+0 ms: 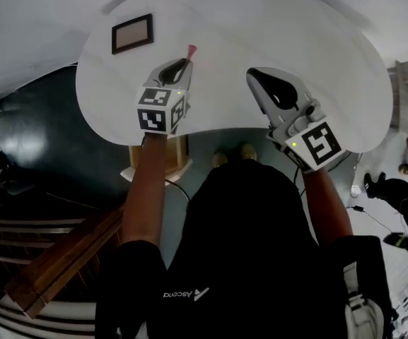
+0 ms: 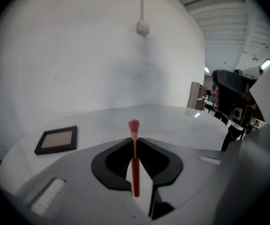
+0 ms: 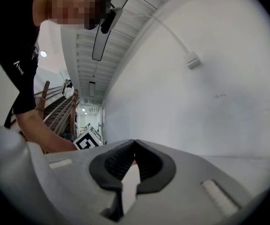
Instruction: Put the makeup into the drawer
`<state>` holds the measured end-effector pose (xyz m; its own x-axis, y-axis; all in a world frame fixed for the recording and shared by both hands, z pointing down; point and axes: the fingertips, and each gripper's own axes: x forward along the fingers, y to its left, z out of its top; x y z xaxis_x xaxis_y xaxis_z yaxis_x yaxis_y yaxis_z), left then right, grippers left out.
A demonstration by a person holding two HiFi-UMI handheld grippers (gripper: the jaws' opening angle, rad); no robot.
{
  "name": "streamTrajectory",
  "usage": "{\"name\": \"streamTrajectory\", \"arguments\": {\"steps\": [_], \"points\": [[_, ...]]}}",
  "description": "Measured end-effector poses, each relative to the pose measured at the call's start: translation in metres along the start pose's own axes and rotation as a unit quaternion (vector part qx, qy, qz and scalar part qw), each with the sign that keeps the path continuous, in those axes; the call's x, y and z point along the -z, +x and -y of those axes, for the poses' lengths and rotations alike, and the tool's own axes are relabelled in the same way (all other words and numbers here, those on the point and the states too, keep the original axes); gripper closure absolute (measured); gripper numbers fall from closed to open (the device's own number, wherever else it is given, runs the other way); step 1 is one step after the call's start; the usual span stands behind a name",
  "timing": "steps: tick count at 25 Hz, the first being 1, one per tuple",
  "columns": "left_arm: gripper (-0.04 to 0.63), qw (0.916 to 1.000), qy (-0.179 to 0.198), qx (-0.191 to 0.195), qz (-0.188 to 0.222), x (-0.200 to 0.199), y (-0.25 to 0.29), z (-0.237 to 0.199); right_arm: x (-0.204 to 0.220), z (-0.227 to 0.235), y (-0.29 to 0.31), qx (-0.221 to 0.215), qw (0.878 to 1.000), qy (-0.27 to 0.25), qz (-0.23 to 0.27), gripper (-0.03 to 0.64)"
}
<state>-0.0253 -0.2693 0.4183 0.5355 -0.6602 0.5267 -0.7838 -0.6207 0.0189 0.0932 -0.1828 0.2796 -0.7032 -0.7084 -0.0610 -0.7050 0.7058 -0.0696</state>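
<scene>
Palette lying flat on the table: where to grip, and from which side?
Probably from above, pinching two opposite edges of the palette, across its shorter span. It lies flat and thin on the table, so a level approach finds little side to pinch. Use the right gripper, shut and empty; the left gripper is shut on the brush.

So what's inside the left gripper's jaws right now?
A red-handled makeup brush, pinched in the left gripper, pink bristles sticking out past the tips. The gripper's own body covers the white table directly underneath it.
</scene>
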Motion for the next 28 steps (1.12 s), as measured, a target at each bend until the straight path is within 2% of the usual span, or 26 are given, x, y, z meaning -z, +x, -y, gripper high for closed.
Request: {"name": "streamTrajectory", "arguments": {"steps": [4,7,11,17,21,24,28], "points": [[0.541,0.9981,-0.004,-0.008,0.06,-0.021,-0.024,0.016,0.006,-0.003,-0.001,-0.01,1.0,0.006,-0.021,0.614],[0.541,0.9952,-0.014,-0.02,0.095,-0.031,-0.041,0.025,-0.001,-0.008,0.001,-0.033,0.999,-0.001,0.006,0.614],[0.541,0.9911,-0.02,-0.032,0.128,-0.042,-0.061,0.034,0.005,-0.012,0.002,-0.052,0.999,0.001,-0.013,0.614],[0.541,0.9823,-0.028,-0.053,0.178,-0.054,-0.094,0.044,0.0,-0.018,0.005,-0.086,0.996,0.0,0.01,0.614],[0.541,0.9766,-0.025,-0.063,0.204,-0.061,-0.116,0.052,0.003,-0.023,0.006,-0.104,0.995,-0.001,-0.005,0.614],[0.541,0.9731,-0.026,-0.072,0.218,-0.06,-0.149,0.048,-0.005,-0.05,0.014,-0.119,0.993,-0.005,0.005,0.614],[0.541,0.9696,-0.024,-0.082,0.229,-0.042,-0.196,0.041,-0.001,-0.096,0.022,-0.134,0.991,-0.009,-0.008,0.614]]}}
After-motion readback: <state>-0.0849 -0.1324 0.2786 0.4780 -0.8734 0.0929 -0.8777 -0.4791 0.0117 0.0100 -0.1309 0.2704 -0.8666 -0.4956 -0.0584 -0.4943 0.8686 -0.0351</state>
